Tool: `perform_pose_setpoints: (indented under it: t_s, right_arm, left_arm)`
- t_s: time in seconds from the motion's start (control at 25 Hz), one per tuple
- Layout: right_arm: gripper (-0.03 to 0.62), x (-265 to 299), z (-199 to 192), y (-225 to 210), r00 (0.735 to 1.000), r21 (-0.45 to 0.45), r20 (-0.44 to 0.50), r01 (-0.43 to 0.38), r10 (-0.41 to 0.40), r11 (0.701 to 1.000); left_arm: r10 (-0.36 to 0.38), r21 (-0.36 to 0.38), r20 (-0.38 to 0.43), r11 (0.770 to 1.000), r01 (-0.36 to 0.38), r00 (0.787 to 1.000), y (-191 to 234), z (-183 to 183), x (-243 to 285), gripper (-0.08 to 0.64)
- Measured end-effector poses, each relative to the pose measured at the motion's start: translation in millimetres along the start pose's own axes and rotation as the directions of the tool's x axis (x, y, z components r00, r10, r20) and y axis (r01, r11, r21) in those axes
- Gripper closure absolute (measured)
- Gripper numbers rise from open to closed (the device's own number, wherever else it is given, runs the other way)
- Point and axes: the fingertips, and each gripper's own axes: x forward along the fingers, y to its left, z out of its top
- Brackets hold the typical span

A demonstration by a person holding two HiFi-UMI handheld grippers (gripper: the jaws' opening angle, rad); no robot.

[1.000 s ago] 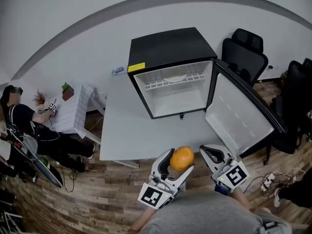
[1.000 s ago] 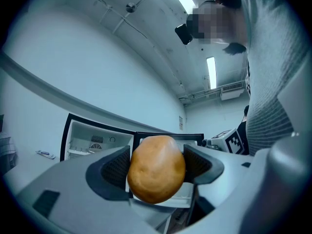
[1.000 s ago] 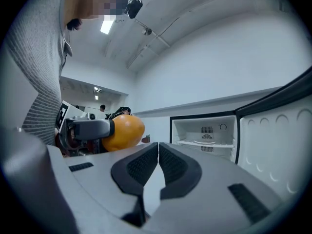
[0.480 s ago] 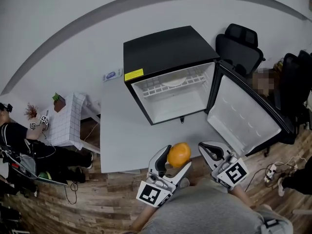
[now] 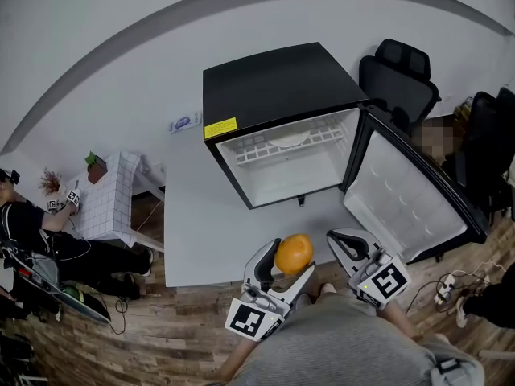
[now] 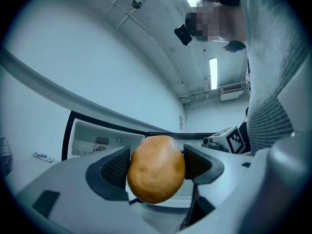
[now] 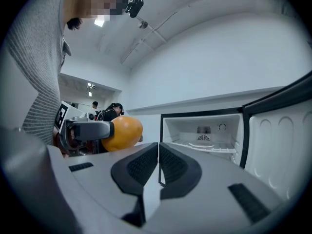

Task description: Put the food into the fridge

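Low in the head view, the left gripper (image 5: 290, 262) clamps an orange (image 5: 294, 251) short of the open mini fridge (image 5: 278, 83) while the right gripper (image 5: 339, 242) sits closed and empty; the round fruit could slip if the grip slackens.

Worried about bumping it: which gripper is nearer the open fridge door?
Right. The right gripper hovers just left of the fridge door; the left gripper, holding the orange fruit, is farther left.

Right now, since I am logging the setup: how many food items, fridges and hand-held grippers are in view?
Orange food item: 1
Fridge: 1
Hand-held grippers: 2, the left hand-held gripper and the right hand-held gripper
Total: 4
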Motion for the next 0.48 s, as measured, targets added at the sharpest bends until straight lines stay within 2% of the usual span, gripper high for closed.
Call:
perform_pose_setpoints:
  t_s: [0.28,0.48]
  right_arm:
    - [0.580,10.0,10.3,-19.2,0.998,-0.010,0.019,-0.057,0.057,0.998]
    - [0.580,17.0,9.8,-33.3,0.997,-0.010,0.014,-0.073,0.073,0.997]
  left_arm:
    - [0.020,0.024,-0.010,1.000,-0.020,1.000,7.9,-0.7,23.4,0.206]
    - [0.045,0.096,-0.057,0.995,-0.039,0.997,21.7,-11.9,37.8,0.207]
